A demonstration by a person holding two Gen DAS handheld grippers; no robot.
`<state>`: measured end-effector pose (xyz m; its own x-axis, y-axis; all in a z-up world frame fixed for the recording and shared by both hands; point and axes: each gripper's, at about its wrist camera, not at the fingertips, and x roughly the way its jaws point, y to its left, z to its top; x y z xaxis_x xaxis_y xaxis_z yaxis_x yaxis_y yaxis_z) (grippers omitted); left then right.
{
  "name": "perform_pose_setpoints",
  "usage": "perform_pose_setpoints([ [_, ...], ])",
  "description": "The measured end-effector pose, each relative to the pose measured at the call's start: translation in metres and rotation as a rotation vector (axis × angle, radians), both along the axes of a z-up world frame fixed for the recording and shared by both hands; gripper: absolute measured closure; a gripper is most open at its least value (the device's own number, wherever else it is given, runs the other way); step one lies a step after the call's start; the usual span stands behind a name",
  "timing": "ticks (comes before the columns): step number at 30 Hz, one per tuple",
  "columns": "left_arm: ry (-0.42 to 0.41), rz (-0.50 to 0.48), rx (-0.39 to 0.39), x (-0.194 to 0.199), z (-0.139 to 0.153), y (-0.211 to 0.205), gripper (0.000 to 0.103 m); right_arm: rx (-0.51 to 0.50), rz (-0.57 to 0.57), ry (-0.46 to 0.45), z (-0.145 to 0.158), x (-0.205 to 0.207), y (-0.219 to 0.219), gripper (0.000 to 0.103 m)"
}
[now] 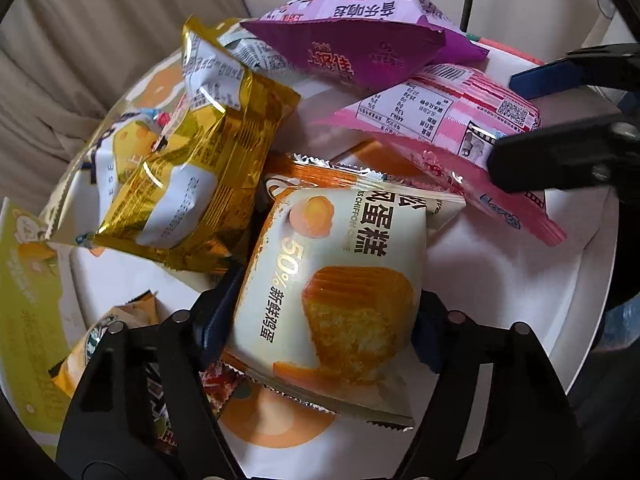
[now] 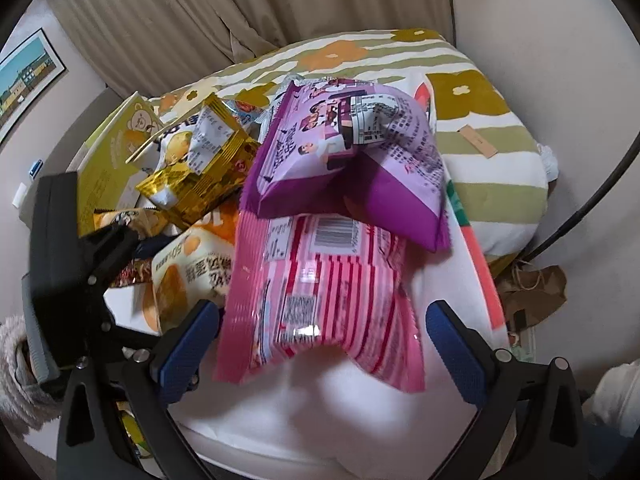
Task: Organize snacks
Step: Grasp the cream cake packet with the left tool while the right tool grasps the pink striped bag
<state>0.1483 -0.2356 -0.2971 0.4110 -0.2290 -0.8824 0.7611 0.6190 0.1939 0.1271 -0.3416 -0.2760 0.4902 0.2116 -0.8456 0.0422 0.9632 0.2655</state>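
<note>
A white chiffon cake packet [image 1: 332, 272] printed with a golden cake lies in the snack pile. My left gripper [image 1: 320, 328] is shut on it, a blue pad pressing each side. Beside it a pink striped packet [image 2: 320, 280] lies flat between the wide-apart fingers of my right gripper [image 2: 320, 348], which is open; neither pad touches it. A purple packet [image 2: 352, 152] rests on the pink one's far end. A gold foil packet [image 1: 208, 168] leans to the left of the cake packet. In the left wrist view the right gripper [image 1: 532, 120] enters from the right over the pink packet [image 1: 440, 120].
The snacks lie on a white round surface [image 1: 520, 280] with orange flower prints. A yellow-green box [image 2: 108, 152] stands at the pile's left. A floral striped cushion [image 2: 480, 120] lies behind, beige curtains [image 2: 200, 20] beyond. A brown paper bag [image 2: 536, 292] sits on the right.
</note>
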Motion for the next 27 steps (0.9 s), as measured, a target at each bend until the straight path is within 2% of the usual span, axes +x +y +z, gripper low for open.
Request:
perform_pose_setpoints([
  [5, 0.013, 0.013, 0.013, 0.0, 0.001, 0.009, 0.035, 0.016, 0.004, 0.006, -0.005, 0.013, 0.001, 0.0],
  [11, 0.018, 0.052, 0.021, -0.011, -0.003, 0.023, 0.036, -0.012, -0.005, 0.035, -0.011, 0.025, 0.006, 0.0],
  [19, 0.033, 0.098, 0.005, -0.019, -0.003, 0.026, 0.036, -0.111, 0.01, 0.056, -0.021, 0.027, 0.017, 0.0],
  [22, 0.034, 0.106, 0.001, -0.013, -0.003, 0.029, 0.035, -0.148, 0.02, 0.036, -0.023, 0.021, 0.022, 0.0],
  [25, 0.034, 0.114, -0.002, -0.012, -0.005, 0.03, 0.036, -0.172, 0.021, 0.008, -0.022, 0.013, 0.022, 0.011],
  [27, 0.034, 0.12, -0.002, -0.015, -0.005, 0.029, 0.036, -0.174, 0.017, -0.006, -0.019, 0.007, 0.019, 0.027],
])
